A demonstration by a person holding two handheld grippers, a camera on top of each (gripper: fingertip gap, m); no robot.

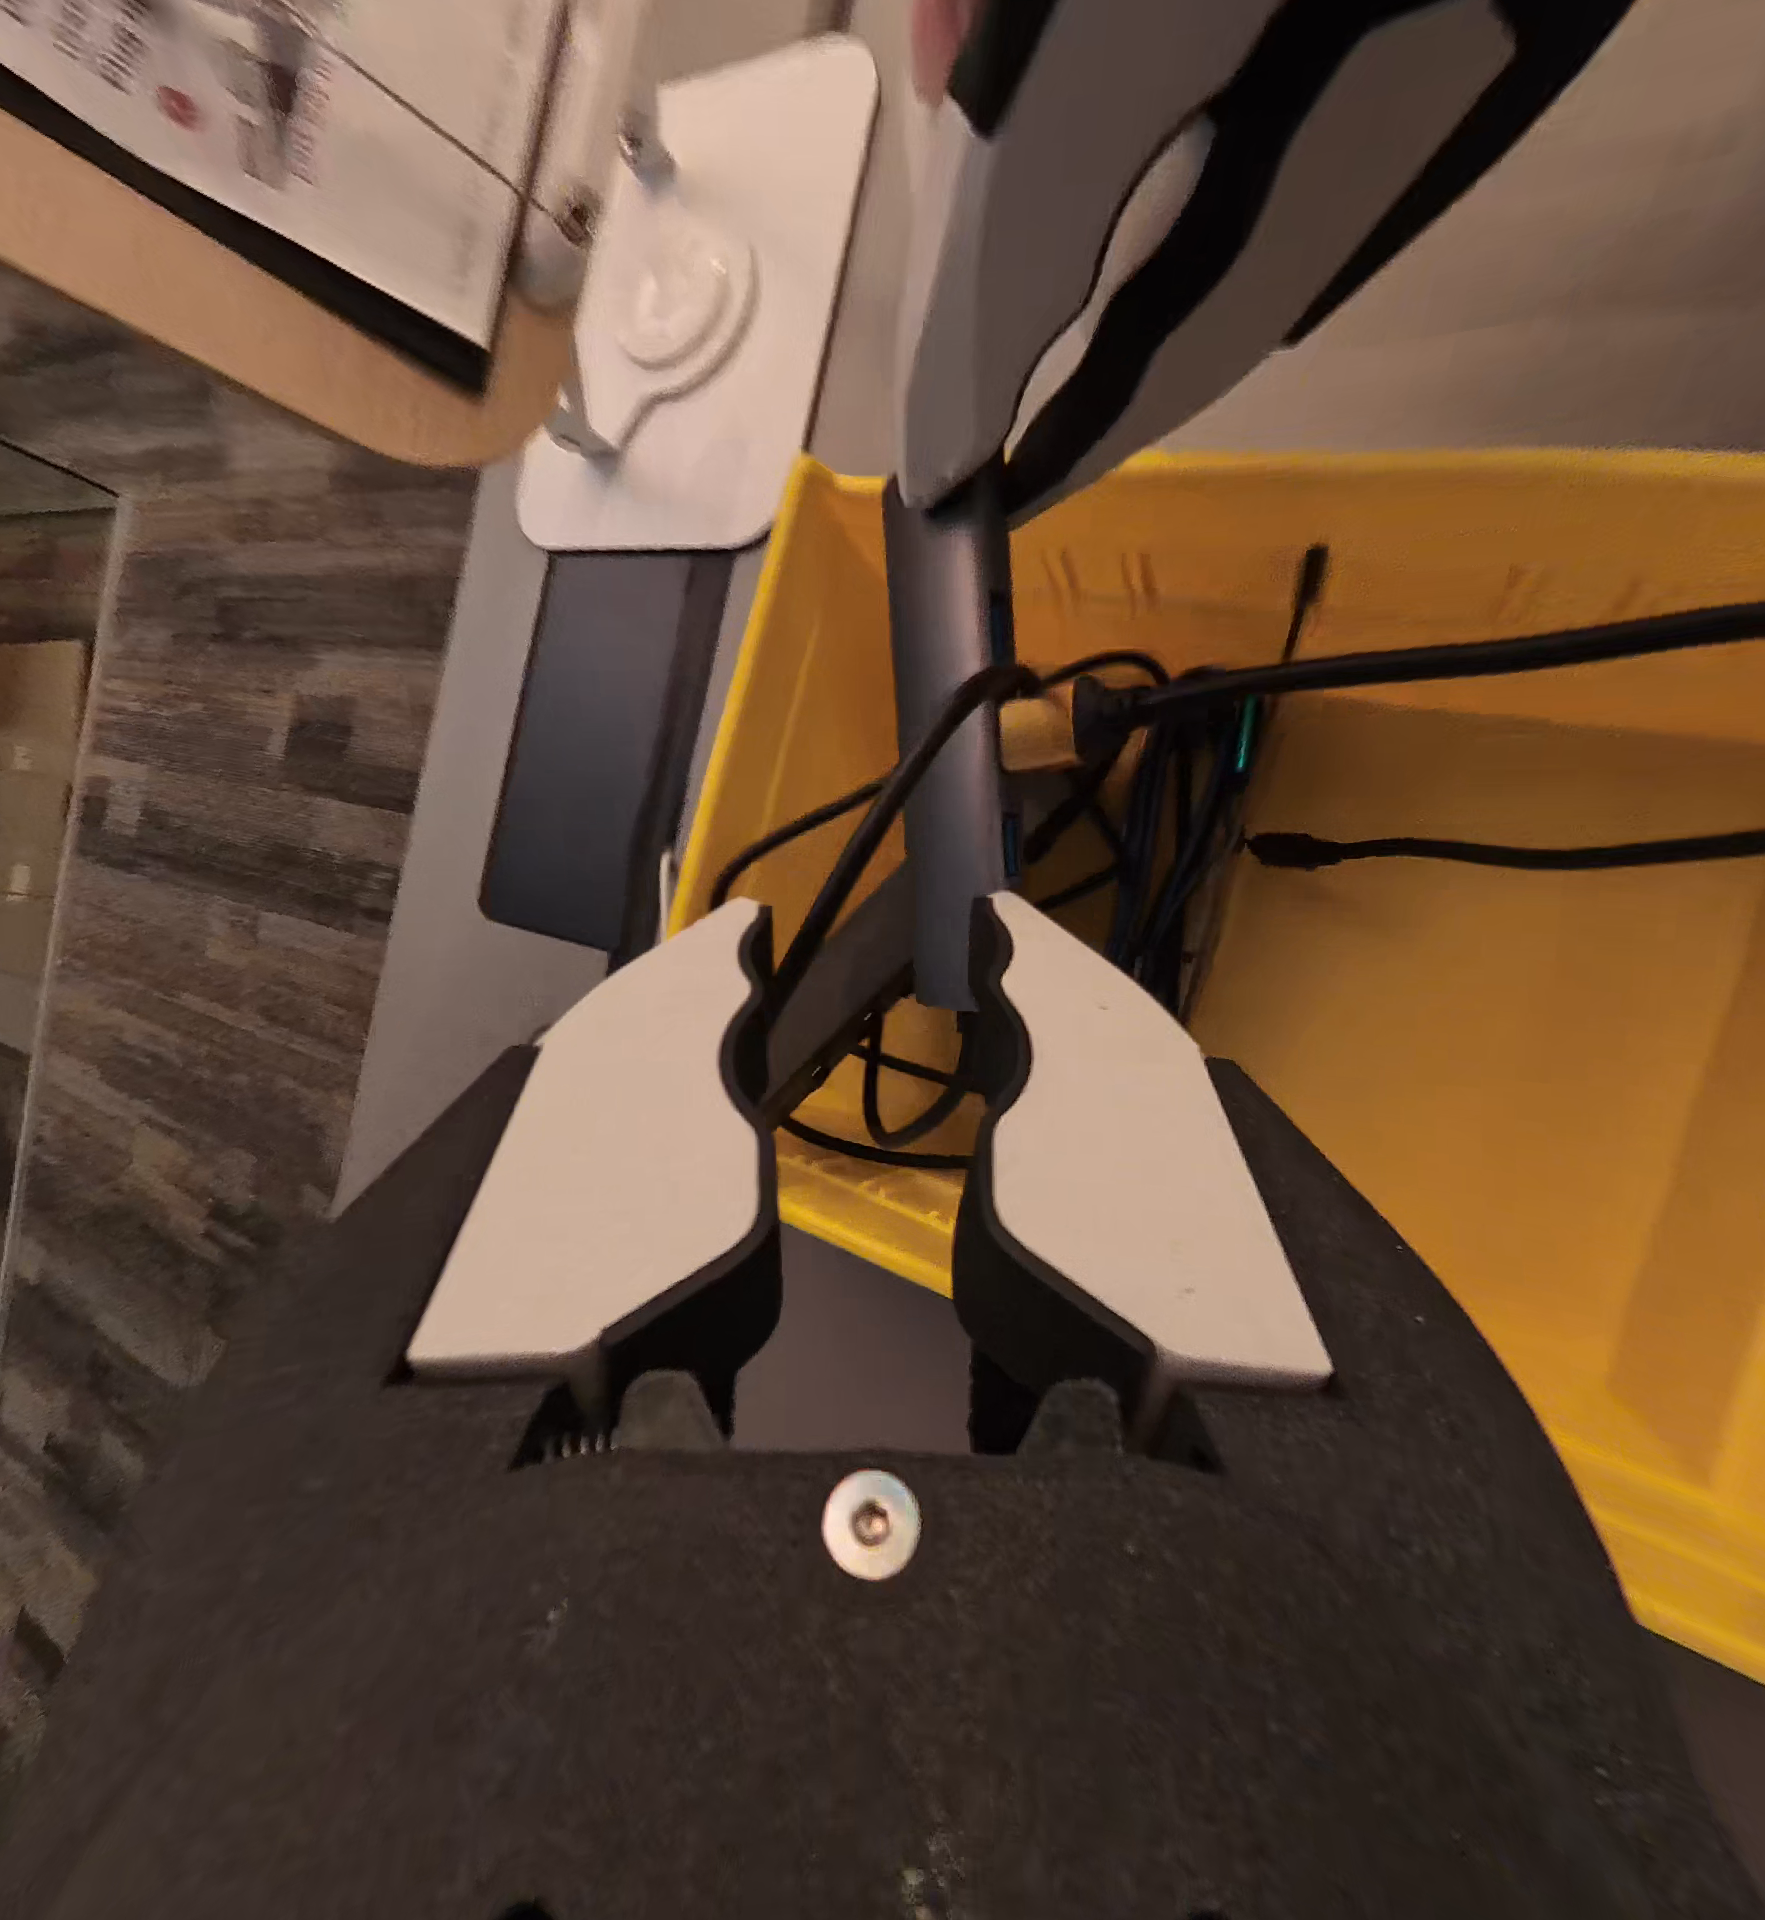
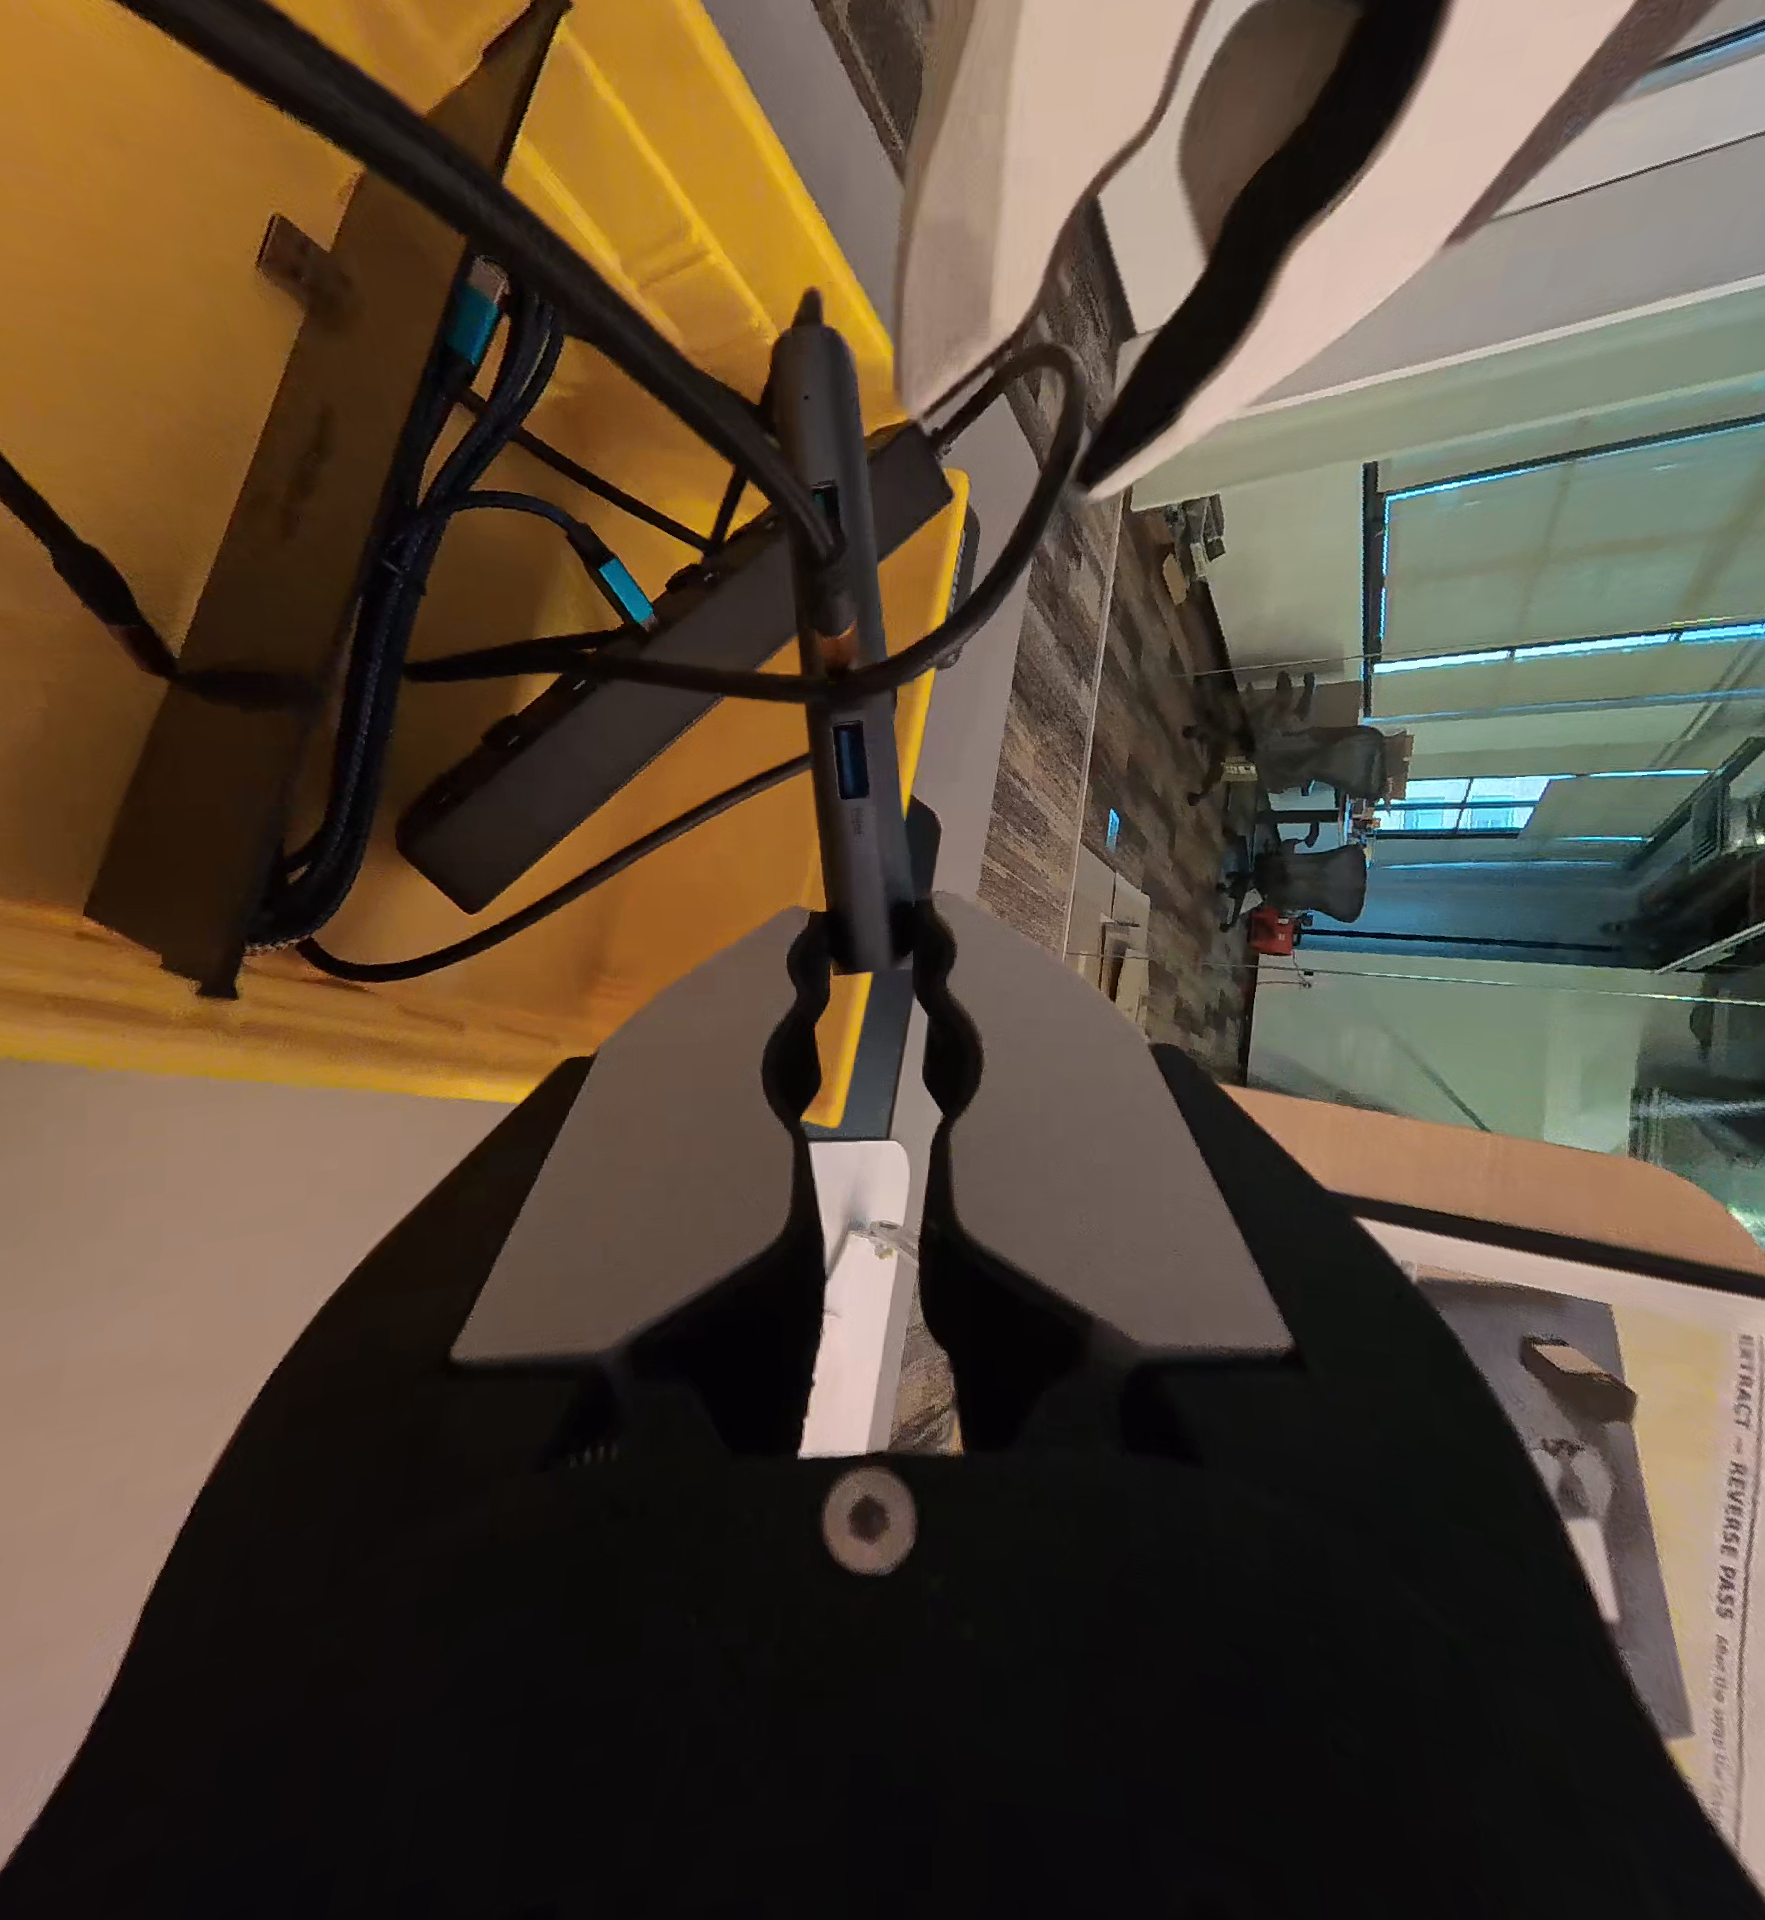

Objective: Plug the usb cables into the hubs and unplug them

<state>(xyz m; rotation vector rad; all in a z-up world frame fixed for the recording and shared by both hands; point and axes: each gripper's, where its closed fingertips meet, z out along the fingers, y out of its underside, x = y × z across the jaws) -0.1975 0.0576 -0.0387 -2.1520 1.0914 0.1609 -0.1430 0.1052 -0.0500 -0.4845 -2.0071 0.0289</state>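
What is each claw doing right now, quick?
Left gripper: open, jaws around one end of the slim grey hub, not pinching it.
Right gripper: shut on the hub's other end.

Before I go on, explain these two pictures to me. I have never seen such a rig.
There is no robot here: a person holds a hand tool with two jaws in each hand, and a camera on each looks forward along its jaws. One picture comes from the left gripper, the other from the right gripper; each also shows the other tool at the top. Beyond them sits a yellow bin with a tangle of cables and a dark hub. The right jaws are shut on one end of a slim grey hub, held over the bin, with a thick black cable plugged into its side. The left jaws stand apart at its other end.
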